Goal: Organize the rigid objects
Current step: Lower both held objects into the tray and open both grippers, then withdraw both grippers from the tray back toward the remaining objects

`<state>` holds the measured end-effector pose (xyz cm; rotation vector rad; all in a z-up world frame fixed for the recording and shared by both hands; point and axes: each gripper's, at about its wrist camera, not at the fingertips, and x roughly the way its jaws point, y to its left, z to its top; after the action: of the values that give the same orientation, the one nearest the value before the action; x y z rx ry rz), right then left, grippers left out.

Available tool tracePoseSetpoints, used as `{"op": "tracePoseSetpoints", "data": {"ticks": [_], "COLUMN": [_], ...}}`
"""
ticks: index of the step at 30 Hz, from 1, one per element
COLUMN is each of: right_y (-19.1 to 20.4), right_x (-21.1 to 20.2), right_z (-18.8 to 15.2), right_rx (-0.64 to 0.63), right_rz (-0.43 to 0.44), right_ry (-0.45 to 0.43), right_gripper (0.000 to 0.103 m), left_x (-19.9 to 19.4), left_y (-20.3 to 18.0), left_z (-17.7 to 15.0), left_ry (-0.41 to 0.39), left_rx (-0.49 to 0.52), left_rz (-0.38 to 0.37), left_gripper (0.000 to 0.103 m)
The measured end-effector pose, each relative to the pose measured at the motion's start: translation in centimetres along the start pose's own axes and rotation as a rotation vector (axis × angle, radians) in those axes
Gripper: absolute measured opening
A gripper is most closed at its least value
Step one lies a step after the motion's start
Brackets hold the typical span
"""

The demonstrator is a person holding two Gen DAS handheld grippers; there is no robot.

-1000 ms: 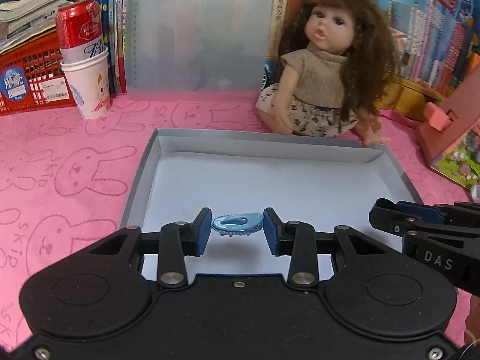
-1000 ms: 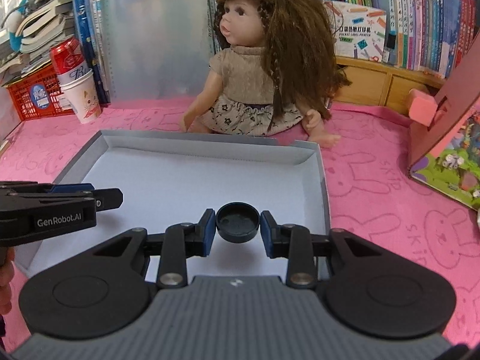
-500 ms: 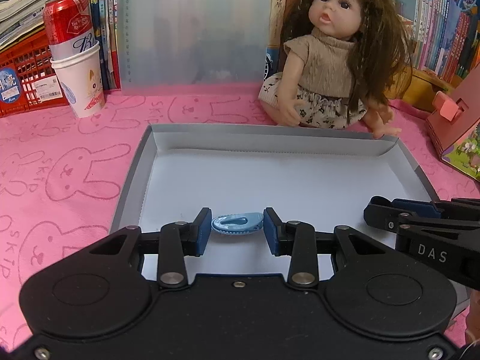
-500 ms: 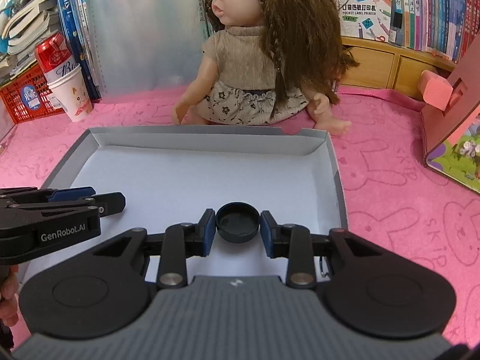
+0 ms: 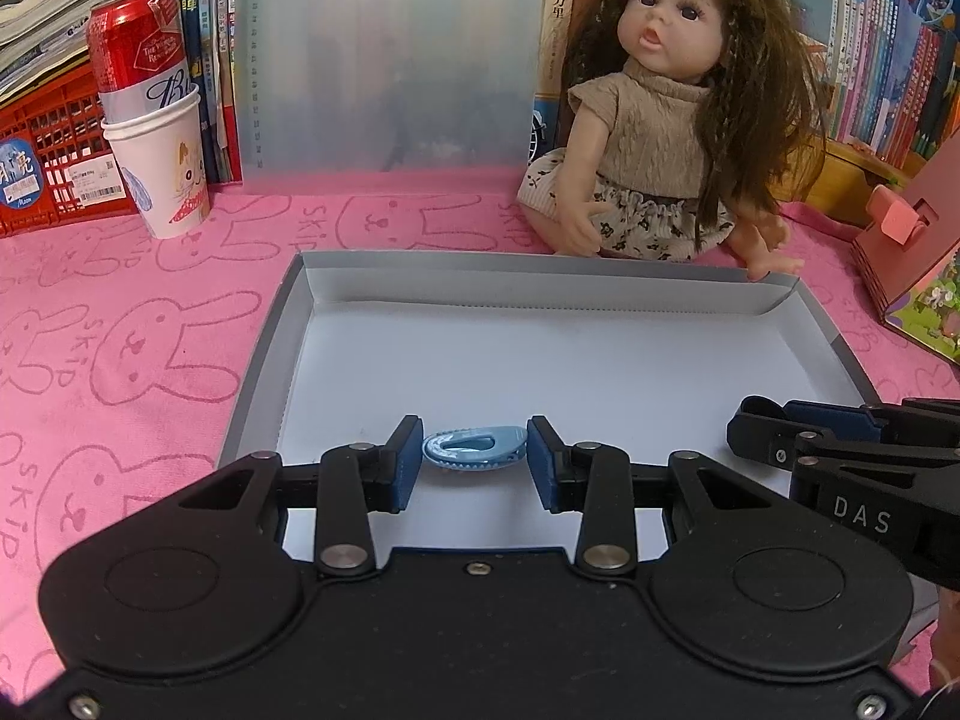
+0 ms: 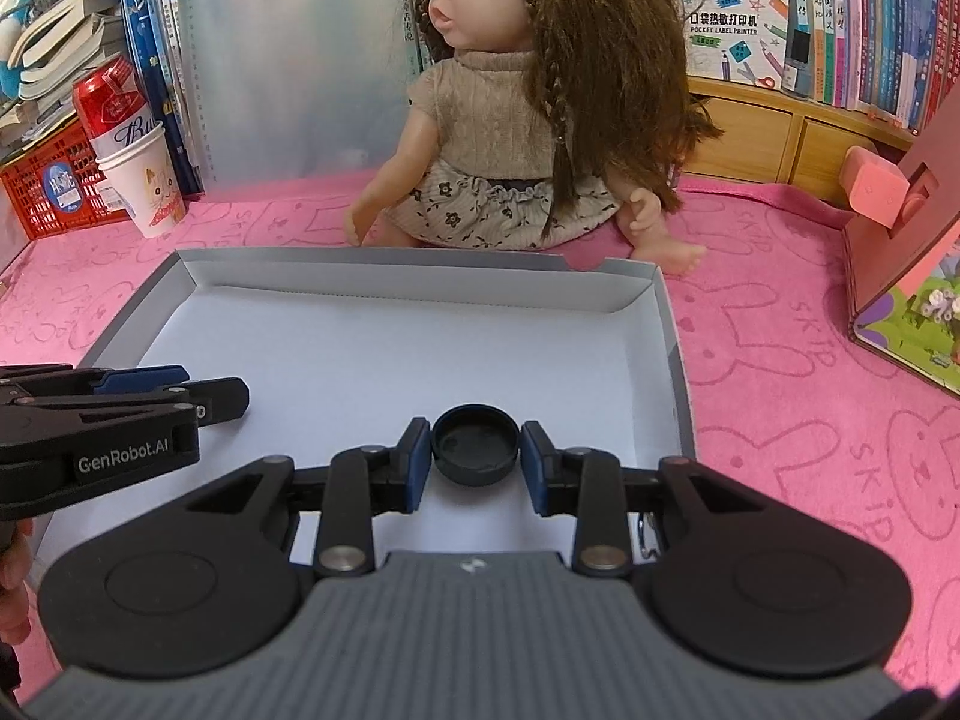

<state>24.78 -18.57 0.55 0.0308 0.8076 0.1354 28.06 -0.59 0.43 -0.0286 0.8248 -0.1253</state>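
My left gripper [image 5: 474,459] is shut on a small light-blue hair clip [image 5: 474,449] and holds it over the near left part of a shallow grey box lid [image 5: 540,285] with a white inside. My right gripper [image 6: 475,459] is shut on a round black cap [image 6: 475,445], open side up, over the near right part of the same lid [image 6: 420,279]. Each gripper shows in the other's view: the right one in the left wrist view [image 5: 840,444], the left one in the right wrist view [image 6: 120,408].
A doll [image 5: 660,138] sits just behind the lid. A paper cup holding a red can [image 5: 153,138] and a red basket [image 5: 42,168] stand back left. A pink toy house [image 6: 912,264] stands right. Books line the back. A pink bunny cloth [image 5: 120,330] covers the table.
Both grippers have drawn back a little from the doll and lid while keeping their hold; the scene sits slightly farther away and lower in both views.
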Motion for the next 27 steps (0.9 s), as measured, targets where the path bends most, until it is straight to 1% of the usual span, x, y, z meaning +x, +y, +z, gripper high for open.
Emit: {"op": "tracePoseSetpoints", "data": {"ticks": [4,6,8,9,13,17,19,21,24,25,27], "right_y": [0.0,0.0,0.0,0.0,0.1,0.1,0.2,0.3,0.3,0.4,0.5], "right_x": [0.0,-0.1,-0.2,-0.2,-0.6,-1.0,-1.4,-1.9,-3.0,-3.3,-4.2], "right_z": [-0.1,-0.1,-0.1,-0.1,-0.2,-0.2,-0.2,-0.2,-0.2,-0.2,-0.4], "right_rx": [0.001,0.000,-0.001,-0.001,-0.004,-0.012,-0.017,-0.022,-0.025,-0.029,-0.043], "right_rz": [0.006,0.007,0.012,0.012,0.011,0.009,0.008,0.008,0.013,0.014,0.011], "right_ry": [-0.007,-0.008,-0.009,-0.011,-0.021,-0.030,-0.040,-0.054,-0.082,-0.090,-0.111], "right_gripper": [0.042,0.048,0.051,0.054,0.054,0.055,0.058,0.063,0.068,0.069,0.074], "left_x": [0.0,-0.1,-0.3,-0.5,-1.0,-1.6,-2.1,-2.7,-3.9,-4.3,-5.1], "left_y": [0.0,-0.1,-0.1,-0.2,-0.4,-0.5,-0.5,-0.4,-0.2,-0.1,0.1], "left_z": [0.0,0.0,0.1,0.1,0.1,0.1,0.1,0.1,0.1,0.1,0.1], "left_ry": [-0.003,-0.008,-0.017,-0.021,-0.026,-0.033,-0.049,-0.069,-0.105,-0.114,-0.122], "left_rx": [0.001,0.002,0.003,0.005,0.012,0.019,0.019,0.012,-0.013,-0.021,-0.032], "left_rz": [0.001,0.002,-0.002,-0.006,-0.014,-0.002,0.007,0.006,0.006,0.007,-0.004], "left_gripper": [0.036,0.037,0.040,0.042,0.049,0.056,0.064,0.068,0.074,0.075,0.075]}}
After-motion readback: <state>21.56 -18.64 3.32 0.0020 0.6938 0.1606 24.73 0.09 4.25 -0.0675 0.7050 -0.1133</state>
